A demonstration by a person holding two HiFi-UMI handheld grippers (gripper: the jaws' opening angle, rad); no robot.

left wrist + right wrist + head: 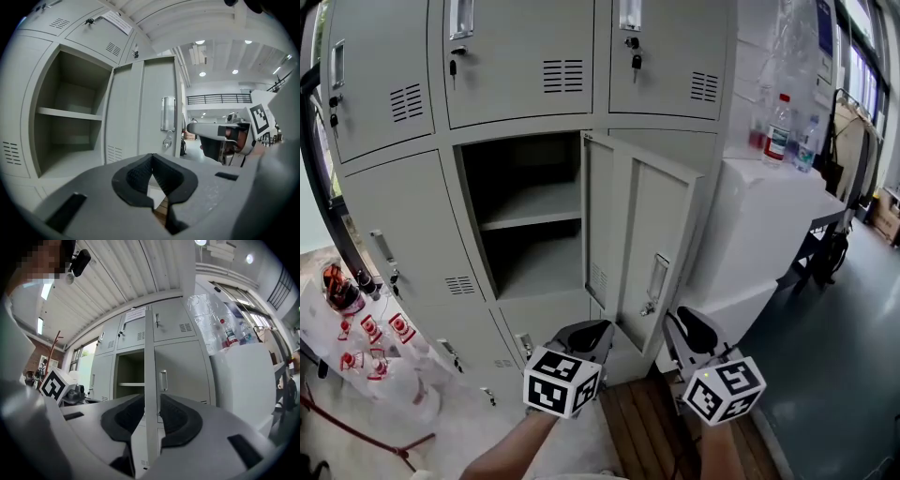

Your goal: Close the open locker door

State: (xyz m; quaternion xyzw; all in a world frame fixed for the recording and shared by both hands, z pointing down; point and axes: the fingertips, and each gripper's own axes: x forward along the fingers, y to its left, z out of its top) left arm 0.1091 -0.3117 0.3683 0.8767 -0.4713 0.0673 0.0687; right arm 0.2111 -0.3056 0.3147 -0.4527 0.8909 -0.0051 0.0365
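The grey locker bank has one open compartment with a shelf inside. Its door swings out towards me, the latch plate near its free edge. My left gripper is low, in front of the door's bottom corner, and is shut with nothing in it; its pads meet at the tips. My right gripper sits just right of the door's free edge, apart from it. It is open, and the door shows nearly edge-on beyond the gap. The left gripper view shows the door's inner face.
Closed lockers surround the open one, with keys hanging in the upper locks. A white cabinet with water bottles stands right of the lockers. A clear plastic bag with red-printed items lies at the lower left. Wooden slats lie underfoot.
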